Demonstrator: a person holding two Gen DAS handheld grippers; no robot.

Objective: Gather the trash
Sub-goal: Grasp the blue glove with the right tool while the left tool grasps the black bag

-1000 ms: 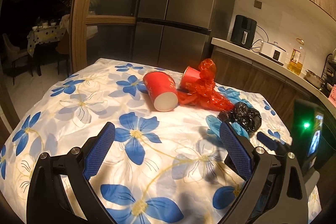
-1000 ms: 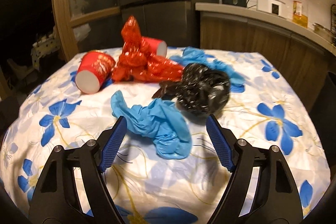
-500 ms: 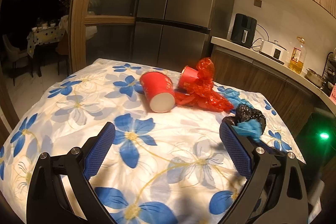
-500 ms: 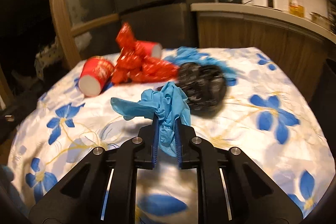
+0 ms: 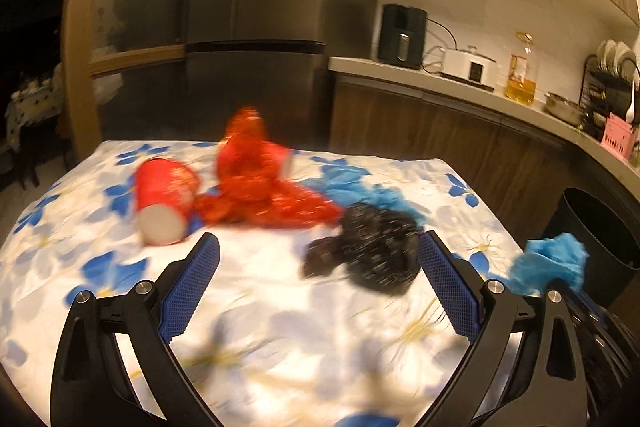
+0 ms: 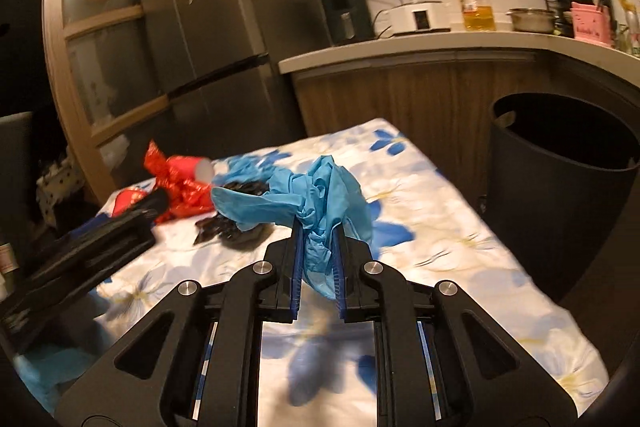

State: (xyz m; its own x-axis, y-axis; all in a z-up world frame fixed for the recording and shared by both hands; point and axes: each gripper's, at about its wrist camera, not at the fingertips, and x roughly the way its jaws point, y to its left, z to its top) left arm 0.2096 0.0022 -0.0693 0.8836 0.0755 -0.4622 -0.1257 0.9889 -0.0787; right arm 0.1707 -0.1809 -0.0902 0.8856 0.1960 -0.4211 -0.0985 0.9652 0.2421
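Dim warm indoor light, left view motion-blurred, fisheye bend + dark vignette at edges, bkgd soft

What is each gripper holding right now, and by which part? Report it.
The right gripper is shut on the blue glove, pinched around its bunched lower part, the rest bulging above the fingers. The left gripper is open and holds nothing.

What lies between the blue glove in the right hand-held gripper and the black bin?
Only bare flowered tablecloth, seen in the right wrist view.

The right gripper [image 6: 316, 259] pinches a crumpled blue rubber glove [image 6: 316, 195] above the floral-clothed surface [image 6: 460, 227], near a black plastic bin [image 6: 560, 195].
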